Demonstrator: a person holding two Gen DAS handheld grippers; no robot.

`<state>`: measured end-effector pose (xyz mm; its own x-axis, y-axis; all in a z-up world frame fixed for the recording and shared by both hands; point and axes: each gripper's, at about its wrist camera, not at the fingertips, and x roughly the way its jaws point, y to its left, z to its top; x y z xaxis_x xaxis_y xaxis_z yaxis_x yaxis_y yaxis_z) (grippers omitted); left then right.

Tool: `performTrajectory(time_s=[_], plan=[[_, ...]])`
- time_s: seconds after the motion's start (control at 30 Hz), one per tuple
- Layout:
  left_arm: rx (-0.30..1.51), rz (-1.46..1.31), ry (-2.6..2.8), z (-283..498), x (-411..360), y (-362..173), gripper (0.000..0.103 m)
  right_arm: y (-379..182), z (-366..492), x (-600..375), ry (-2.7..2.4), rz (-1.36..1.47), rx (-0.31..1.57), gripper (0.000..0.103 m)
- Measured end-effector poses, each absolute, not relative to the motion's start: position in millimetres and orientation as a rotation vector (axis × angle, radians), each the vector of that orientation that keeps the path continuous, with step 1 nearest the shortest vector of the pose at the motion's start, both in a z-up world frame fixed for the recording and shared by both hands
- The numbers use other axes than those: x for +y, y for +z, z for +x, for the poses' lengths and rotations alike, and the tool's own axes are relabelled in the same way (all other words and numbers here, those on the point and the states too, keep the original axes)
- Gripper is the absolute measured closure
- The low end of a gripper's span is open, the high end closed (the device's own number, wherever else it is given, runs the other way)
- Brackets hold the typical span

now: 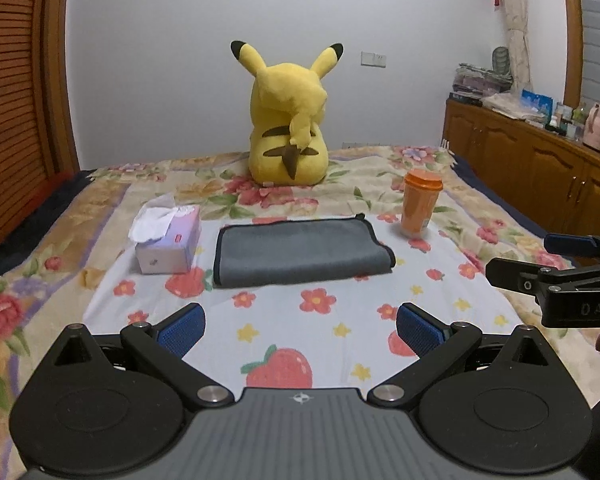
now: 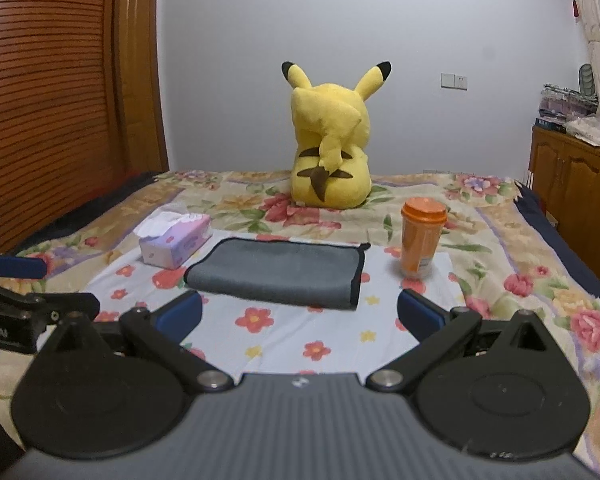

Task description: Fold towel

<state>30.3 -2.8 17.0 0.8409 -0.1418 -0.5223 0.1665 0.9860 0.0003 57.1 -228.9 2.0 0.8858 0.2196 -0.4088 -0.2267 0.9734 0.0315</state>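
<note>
A grey towel (image 1: pixel 300 250) with black edging lies folded flat on the flowered sheet (image 1: pixel 300 320); it also shows in the right wrist view (image 2: pixel 280 272). My left gripper (image 1: pixel 300 330) is open and empty, held back from the towel's near edge. My right gripper (image 2: pixel 300 312) is open and empty, also short of the towel. The right gripper shows at the right edge of the left wrist view (image 1: pixel 540 264). The left gripper shows at the left edge of the right wrist view (image 2: pixel 40 286).
A tissue box (image 1: pixel 168 240) stands left of the towel and an orange lidded cup (image 1: pixel 420 208) to its right. A yellow plush toy (image 1: pixel 288 120) sits behind. A wooden cabinet (image 1: pixel 540 168) runs along the right, a slatted wooden door (image 2: pixel 60 100) on the left.
</note>
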Motion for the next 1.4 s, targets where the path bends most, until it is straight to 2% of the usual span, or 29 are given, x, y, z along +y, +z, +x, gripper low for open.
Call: performTrajectory(time_s=[0.73,1.4], plan=[[0.617,0.054,-0.137,35.4,-6.7,-35.7,0.0,-43.6,57.8,-230.2,0.203,-0.025,0.494,0.0],[0.479,0.045,-0.116,18.5,-2.2,-26.6,0.0,-39.5,48.6,-234.3,0.171,-0.031,0.439,0.0]])
